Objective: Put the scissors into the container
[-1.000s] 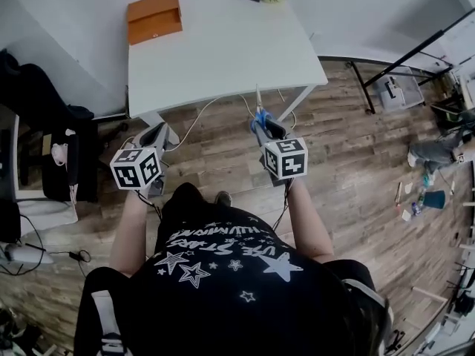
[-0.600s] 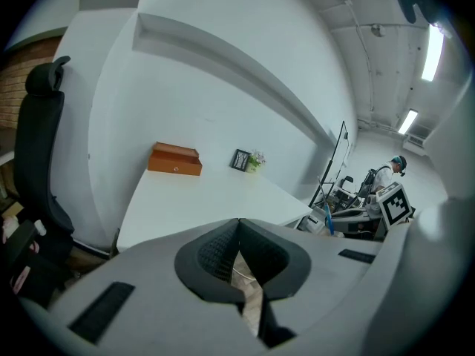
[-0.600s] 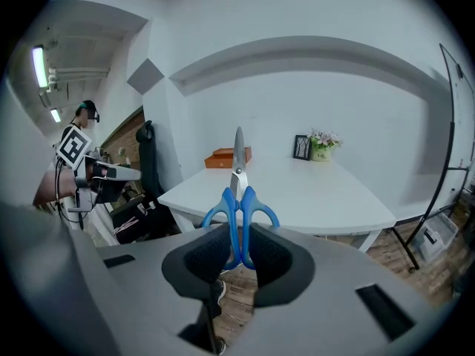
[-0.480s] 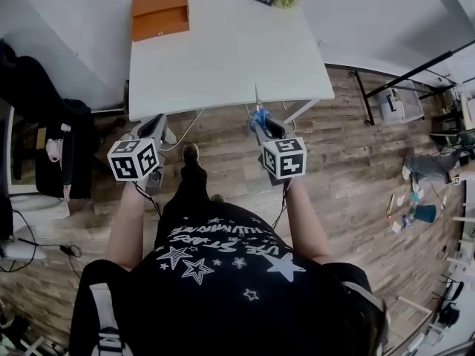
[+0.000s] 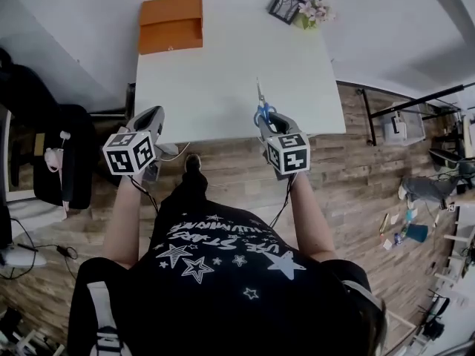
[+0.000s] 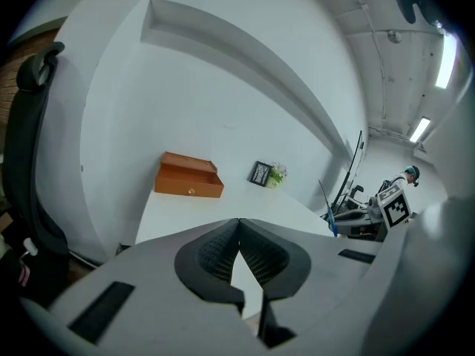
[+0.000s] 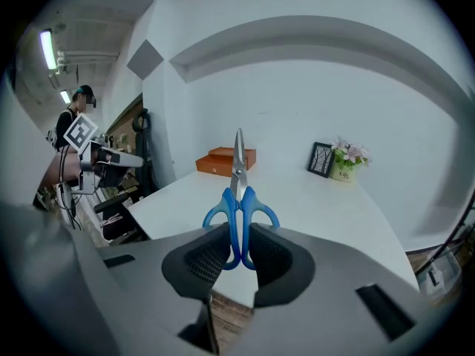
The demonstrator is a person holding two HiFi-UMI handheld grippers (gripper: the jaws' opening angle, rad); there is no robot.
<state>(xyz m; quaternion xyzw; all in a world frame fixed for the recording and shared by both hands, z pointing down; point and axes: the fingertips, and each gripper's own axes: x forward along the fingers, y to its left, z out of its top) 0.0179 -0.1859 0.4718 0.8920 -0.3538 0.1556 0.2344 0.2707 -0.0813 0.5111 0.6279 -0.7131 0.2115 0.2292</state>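
Note:
Blue-handled scissors (image 7: 239, 202) stick out of my right gripper (image 7: 239, 252), blades pointing forward and up; its jaws are shut on the handles. From above, the scissors (image 5: 261, 108) hover over the near edge of the white table (image 5: 223, 73). The orange container (image 5: 171, 24), an open box, sits at the table's far left corner, also seen as a small orange box (image 6: 188, 176) and an orange box (image 7: 225, 160) from the two grippers. My left gripper (image 6: 239, 237) is shut on nothing, held at the table's near left corner (image 5: 148, 124).
A framed picture (image 5: 285, 6) and a small flower pot (image 5: 312, 10) stand at the table's far right corner. A dark chair (image 5: 52, 154) is to the left on the wooden floor. Cables run under the table. Clutter lies far right.
Both grippers have moved forward toward the table; the scissors now hang over its near edge instead of over the floor. The container appears closer.

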